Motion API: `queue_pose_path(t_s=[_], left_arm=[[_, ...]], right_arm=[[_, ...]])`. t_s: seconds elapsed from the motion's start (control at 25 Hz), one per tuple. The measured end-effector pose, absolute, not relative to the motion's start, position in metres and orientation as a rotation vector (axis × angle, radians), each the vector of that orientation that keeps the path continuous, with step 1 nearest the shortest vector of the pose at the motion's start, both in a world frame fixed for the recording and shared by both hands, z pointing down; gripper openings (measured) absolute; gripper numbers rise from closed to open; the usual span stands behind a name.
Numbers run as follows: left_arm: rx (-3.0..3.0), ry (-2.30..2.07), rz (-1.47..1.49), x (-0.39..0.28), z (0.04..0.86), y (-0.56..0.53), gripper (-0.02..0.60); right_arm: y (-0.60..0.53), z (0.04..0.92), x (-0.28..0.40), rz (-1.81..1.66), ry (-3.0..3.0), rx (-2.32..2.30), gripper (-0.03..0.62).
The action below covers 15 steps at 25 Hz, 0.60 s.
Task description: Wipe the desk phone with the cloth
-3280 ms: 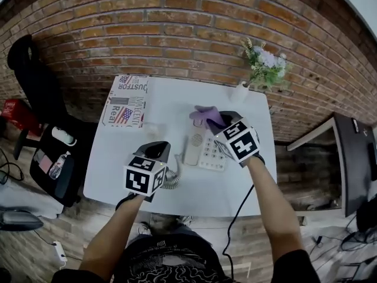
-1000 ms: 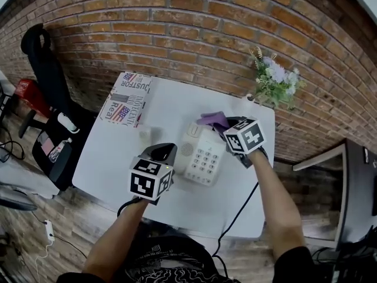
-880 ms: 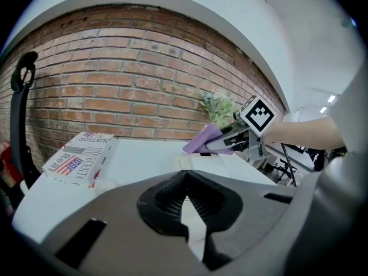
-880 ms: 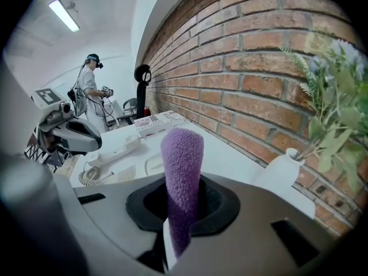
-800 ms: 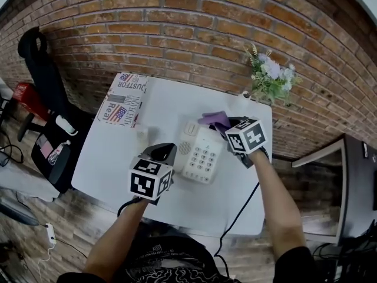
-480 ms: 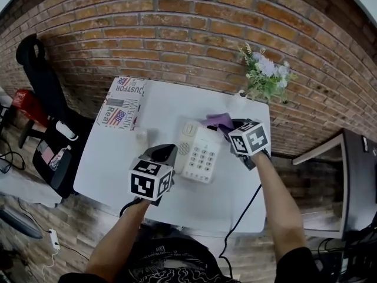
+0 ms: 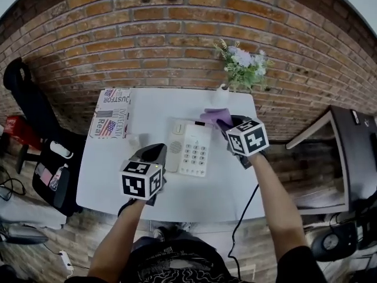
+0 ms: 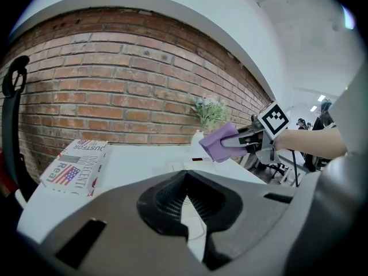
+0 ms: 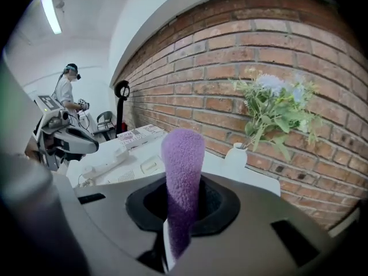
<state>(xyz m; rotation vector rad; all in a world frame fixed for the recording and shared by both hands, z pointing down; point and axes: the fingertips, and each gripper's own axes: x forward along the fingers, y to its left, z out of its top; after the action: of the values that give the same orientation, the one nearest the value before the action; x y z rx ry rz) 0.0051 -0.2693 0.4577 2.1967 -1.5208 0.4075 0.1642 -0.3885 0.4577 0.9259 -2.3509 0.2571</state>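
White desk phone [image 7: 189, 148], lying flat on the tabletop [image 7: 118, 178] near its middle, keypad up, handset seated in the cradle along the left side. Purple fuzzy cloth [image 7: 215, 117], folded, pinched between the right tongs [image 7: 225, 121], sticking out past the jaws, raised just beyond the phone's far right corner.

printed box [image 7: 111, 112]: table [image 7: 100, 178] left edge | vase [image 7: 220, 96], flowers [image 7: 241, 61]: back edge | brick wall [image 7: 177, 34] behind
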Motion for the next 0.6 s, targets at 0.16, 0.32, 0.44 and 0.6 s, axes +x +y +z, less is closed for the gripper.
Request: queue_pose_path(t_s=[0.16, 0.32, 0.44, 0.6], left_arm=[[2.214, -1.499, 0.409, -0.001, 0.456, -0.260, 0.006], [2.247, -1.474, 0.407, -0.009, 0.449, -0.247, 0.006], [2.269, -1.461, 0.397, -0.018, 0.443, -0.236, 0.006], [2.296, -1.456, 0.388, -0.032, 0.435, -0.220, 0.006]], right_arm=[[-0.367, 0.444, 0.167, 0.269, -2.368, 1.000, 0.044], [-0.338, 0.432, 0.163, 0.273, -2.380, 1.061, 0.044], [-0.314, 0.424, 0.157, 0.278, -2.384, 1.110, 0.044], [-0.282, 0.411, 0.149, 0.270, -2.395, 1.166, 0.044]])
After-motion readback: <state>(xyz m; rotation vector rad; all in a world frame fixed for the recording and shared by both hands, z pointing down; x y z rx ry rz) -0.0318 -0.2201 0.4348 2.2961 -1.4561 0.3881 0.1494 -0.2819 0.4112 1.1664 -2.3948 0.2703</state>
